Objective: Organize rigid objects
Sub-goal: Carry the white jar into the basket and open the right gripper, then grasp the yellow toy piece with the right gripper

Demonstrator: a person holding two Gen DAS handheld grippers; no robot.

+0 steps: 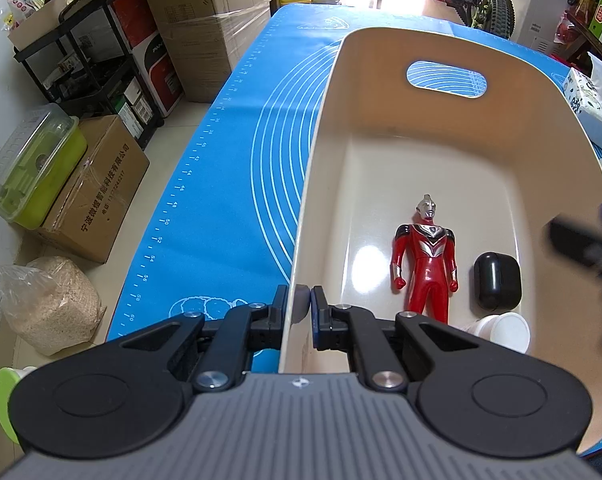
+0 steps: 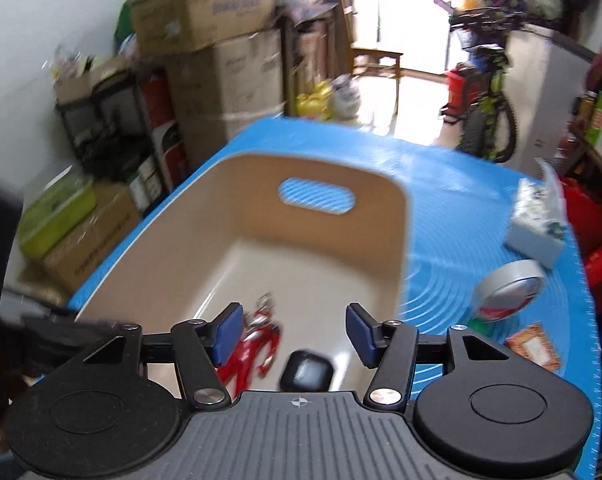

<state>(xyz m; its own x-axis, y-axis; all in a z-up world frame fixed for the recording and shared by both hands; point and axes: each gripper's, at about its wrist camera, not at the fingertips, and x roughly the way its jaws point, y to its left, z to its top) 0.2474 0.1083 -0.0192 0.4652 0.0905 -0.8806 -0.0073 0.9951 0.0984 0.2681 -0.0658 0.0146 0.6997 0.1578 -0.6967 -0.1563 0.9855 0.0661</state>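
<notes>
Blue mat (image 1: 221, 184) covers table; on it: beige bin (image 1: 541, 128), tissue box (image 2: 537, 220), tape roll (image 2: 509, 284).

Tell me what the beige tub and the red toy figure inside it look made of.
Beige tub: probably smooth moulded plastic, thin wall, cut-out handle, shiny floor reflecting light. Red toy figure: likely glossy hard plastic or vinyl, with bright highlights and silver painted trim.
</notes>
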